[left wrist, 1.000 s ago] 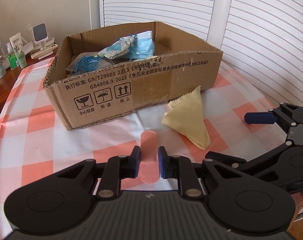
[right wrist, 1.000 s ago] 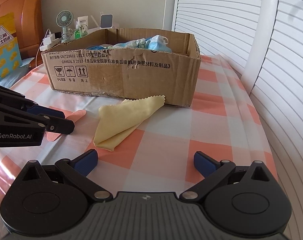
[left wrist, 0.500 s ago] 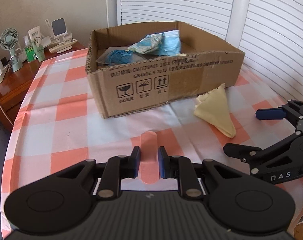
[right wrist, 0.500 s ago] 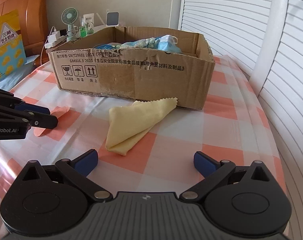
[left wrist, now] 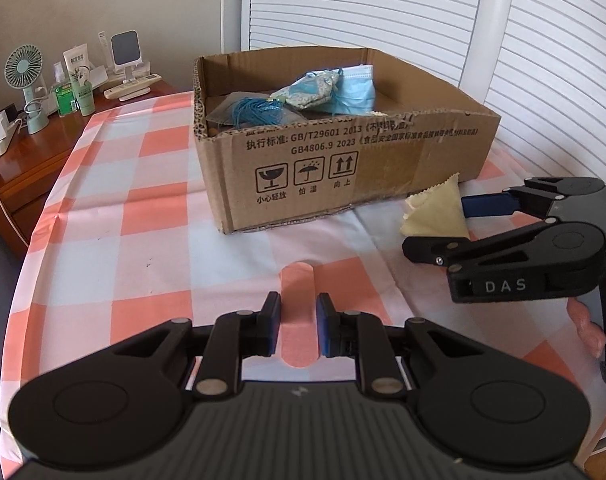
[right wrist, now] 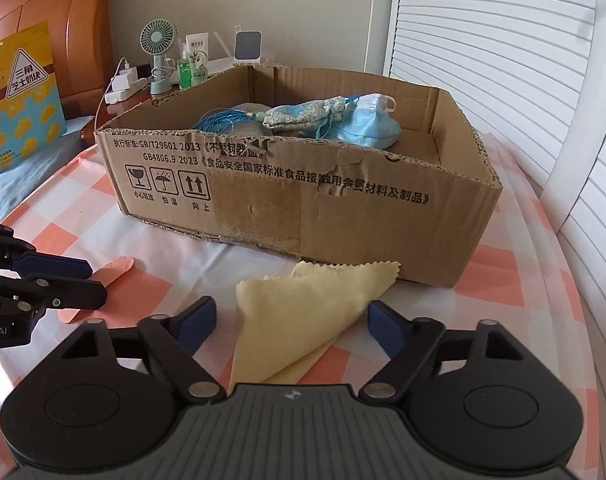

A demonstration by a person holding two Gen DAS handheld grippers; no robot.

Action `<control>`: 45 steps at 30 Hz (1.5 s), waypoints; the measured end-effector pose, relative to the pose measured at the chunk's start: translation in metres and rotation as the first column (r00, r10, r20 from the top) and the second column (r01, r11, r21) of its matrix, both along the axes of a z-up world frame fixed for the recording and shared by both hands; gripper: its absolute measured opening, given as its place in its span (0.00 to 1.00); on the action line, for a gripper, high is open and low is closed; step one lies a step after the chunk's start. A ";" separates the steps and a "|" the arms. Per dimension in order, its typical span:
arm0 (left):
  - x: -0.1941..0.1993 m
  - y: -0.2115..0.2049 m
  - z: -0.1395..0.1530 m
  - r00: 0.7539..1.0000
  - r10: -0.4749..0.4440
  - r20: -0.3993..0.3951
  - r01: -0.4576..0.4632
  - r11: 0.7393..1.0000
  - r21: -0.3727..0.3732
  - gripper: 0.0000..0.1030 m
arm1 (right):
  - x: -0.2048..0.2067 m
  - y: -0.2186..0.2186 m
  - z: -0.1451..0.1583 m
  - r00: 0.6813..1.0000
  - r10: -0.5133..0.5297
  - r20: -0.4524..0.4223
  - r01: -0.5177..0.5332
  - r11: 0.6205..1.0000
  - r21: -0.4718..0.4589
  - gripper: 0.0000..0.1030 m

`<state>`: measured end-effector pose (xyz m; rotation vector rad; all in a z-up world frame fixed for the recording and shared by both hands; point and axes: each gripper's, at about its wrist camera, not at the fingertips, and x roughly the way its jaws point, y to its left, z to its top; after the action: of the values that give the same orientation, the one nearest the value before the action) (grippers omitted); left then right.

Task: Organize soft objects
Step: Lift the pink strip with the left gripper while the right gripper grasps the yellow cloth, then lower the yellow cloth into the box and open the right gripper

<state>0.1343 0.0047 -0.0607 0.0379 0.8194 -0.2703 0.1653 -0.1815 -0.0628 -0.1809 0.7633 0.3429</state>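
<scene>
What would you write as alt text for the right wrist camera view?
An open right hand-held gripper straddles a folded pale yellow cloth lying on a pink and white checked tablecloth. Behind the cloth stands an open brown cardboard box containing a blue face mask; the left hand-held gripper holds a flat pink strip at left.

The left gripper (left wrist: 299, 324) was held low over the near part of the tabletop, its two blue-padded fingers (left wrist: 271, 322) drawn close together and clamped on a flat pink strip (left wrist: 299, 312) that stuck out forward between them. The right gripper (right wrist: 291, 322) sat toward the right edge of the tabletop, level and pointing forward, its fingers (right wrist: 197, 316) spread wide apart and holding nothing. A bit of the person's hand (left wrist: 587, 320) showed behind the right gripper's body.
</scene>
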 end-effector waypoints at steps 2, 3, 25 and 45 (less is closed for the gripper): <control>0.000 0.000 0.000 1.000 -0.004 0.002 0.004 1.000 0.002 0.17 | 0.000 -0.002 0.003 1.000 -0.013 0.002 0.013 1.000 0.000 0.60; 0.000 0.000 0.000 1.000 -0.006 0.002 0.006 1.000 0.003 0.17 | -0.001 -0.003 0.004 1.000 -0.022 0.005 0.022 1.000 -0.002 0.57; -0.019 0.000 0.025 0.992 -0.118 0.037 0.115 0.990 0.076 0.17 | -0.036 -0.011 0.038 0.997 -0.025 0.067 0.029 0.998 -0.057 0.14; -0.016 0.007 0.084 0.975 -0.183 0.123 0.178 0.983 0.049 0.17 | 0.018 -0.015 0.122 0.976 -0.013 0.216 0.023 0.999 -0.041 0.21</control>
<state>0.1182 0.0120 0.0233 0.1642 0.6945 -0.4195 0.1829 -0.1969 0.0587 -0.2475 0.5574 0.2844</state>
